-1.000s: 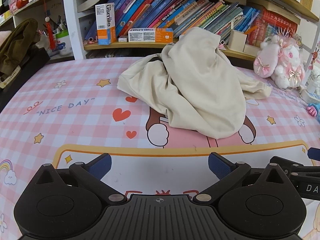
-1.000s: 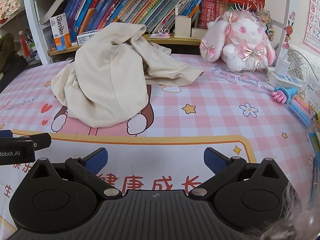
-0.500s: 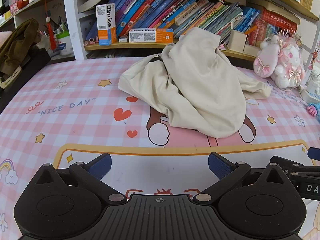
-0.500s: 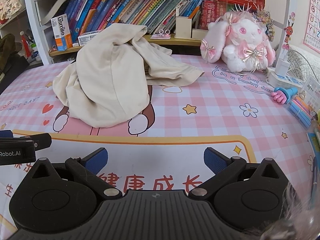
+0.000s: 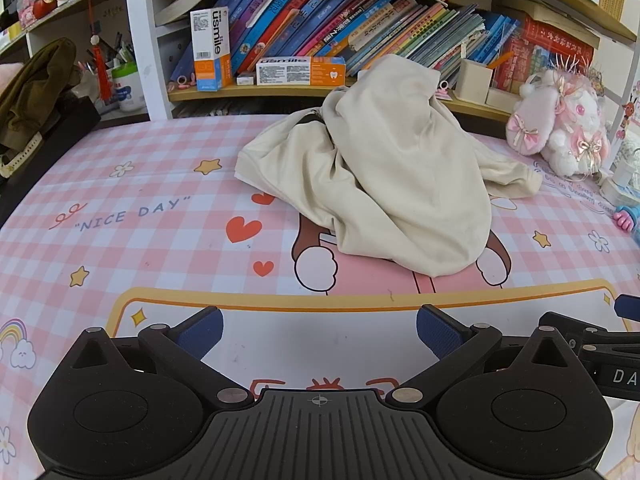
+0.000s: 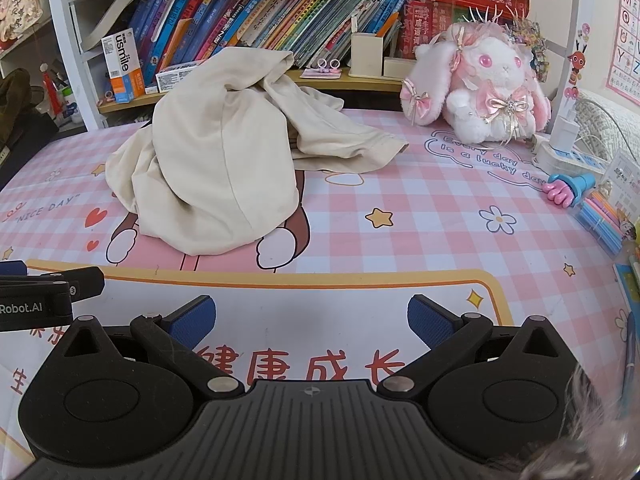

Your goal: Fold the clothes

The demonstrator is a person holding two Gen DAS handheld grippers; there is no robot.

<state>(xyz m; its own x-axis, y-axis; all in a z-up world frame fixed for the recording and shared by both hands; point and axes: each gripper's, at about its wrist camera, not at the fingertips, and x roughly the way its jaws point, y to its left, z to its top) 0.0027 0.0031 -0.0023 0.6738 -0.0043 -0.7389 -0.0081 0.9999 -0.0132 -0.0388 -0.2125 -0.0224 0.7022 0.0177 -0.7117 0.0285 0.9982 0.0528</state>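
Observation:
A cream garment (image 5: 384,184) lies crumpled in a heap on the pink checked table mat (image 5: 152,184), towards the back middle. It also shows in the right wrist view (image 6: 224,160), left of centre. My left gripper (image 5: 318,330) is open and empty, low over the mat's near part, well short of the garment. My right gripper (image 6: 310,318) is open and empty too, beside the left one. The right gripper's side shows at the left view's right edge (image 5: 600,352).
A bookshelf with books (image 5: 340,28) and toothpaste boxes (image 5: 300,70) runs along the back. A pink plush rabbit (image 6: 480,84) sits at the back right. A power strip (image 6: 568,156), pens (image 6: 600,220) and a pink toy (image 6: 568,188) lie at the right edge. A dark bag (image 5: 36,92) sits left.
Both views have crept slightly forward and the garment sits a touch lower in frame. Both grippers stay open and empty.

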